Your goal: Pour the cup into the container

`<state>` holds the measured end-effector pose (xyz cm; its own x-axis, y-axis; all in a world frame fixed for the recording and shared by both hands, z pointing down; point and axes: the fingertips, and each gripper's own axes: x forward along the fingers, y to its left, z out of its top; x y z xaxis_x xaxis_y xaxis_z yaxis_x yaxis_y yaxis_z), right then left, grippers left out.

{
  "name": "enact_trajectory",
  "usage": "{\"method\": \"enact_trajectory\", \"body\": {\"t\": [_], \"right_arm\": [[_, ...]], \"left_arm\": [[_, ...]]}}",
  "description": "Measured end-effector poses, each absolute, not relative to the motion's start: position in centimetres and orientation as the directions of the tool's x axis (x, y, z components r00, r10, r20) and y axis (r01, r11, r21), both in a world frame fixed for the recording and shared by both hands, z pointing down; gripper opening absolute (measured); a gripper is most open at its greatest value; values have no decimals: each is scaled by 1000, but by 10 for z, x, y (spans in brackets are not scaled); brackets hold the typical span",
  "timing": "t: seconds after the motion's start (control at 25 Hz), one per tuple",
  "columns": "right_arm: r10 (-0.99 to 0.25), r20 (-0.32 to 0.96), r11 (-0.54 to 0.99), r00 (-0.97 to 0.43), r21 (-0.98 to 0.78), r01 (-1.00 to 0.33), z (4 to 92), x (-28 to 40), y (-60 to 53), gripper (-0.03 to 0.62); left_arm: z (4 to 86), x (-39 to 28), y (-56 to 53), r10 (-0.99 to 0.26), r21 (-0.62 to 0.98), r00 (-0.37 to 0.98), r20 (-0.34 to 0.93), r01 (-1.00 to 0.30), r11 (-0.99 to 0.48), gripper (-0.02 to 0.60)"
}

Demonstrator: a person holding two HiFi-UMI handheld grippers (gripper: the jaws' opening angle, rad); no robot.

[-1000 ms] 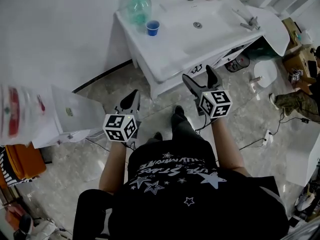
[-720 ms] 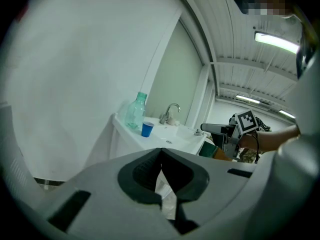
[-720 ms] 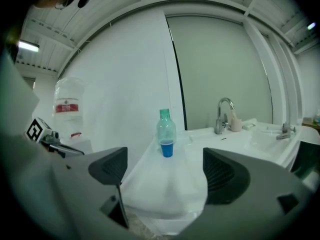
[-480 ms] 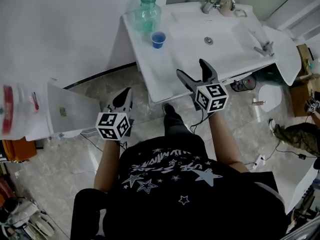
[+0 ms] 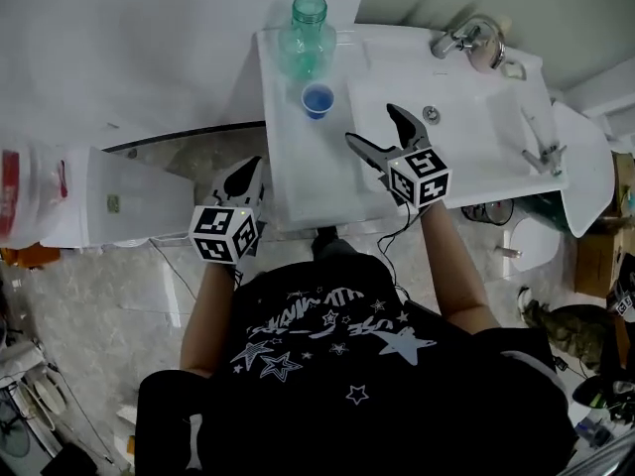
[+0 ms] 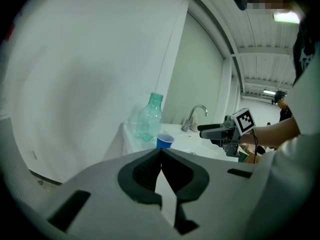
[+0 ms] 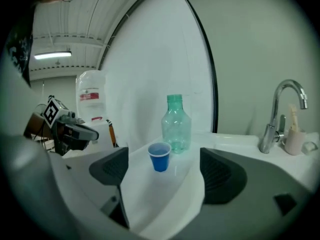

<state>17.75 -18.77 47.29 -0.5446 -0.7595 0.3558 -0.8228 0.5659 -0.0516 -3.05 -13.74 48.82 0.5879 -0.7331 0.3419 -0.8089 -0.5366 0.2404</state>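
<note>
The blue cup [image 5: 317, 99] stood upright on the sink counter [image 5: 298, 181], long axis vertical, with the green bottle [image 5: 308, 38] just behind it, apart from it. Your right gripper [image 5: 371, 124] hovered over the counter, to the cup's right and nearer you, jaws spread wide and holding nothing; in the right gripper view the cup lay straight ahead, centred in the gap. Your left gripper [image 5: 253, 167], jaws pressed together and empty, hung off the counter's edge, farther from the cup. The right was probably the nearer claw; a level forward reach should bracket the cup's wall.
</note>
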Motion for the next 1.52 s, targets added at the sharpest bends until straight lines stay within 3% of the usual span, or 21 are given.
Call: {"method": "enact_trajectory", "body": {"t": [0.56, 1.24, 1.52], "right_arm": [[-391, 495, 884, -776, -35, -467, 539, 128, -232, 433], [-330, 458, 911, -826, -75, -405, 573, 82, -266, 428], [-352, 469, 902, -810, -59, -427, 580, 75, -274, 394]], "left_arm": [[491, -28, -191, -818, 227, 448, 360, -893, -389, 9], [505, -30, -208, -828, 216, 378, 415, -924, -314, 9], [508, -32, -204, -822, 214, 372, 431, -927, -307, 9]]}}
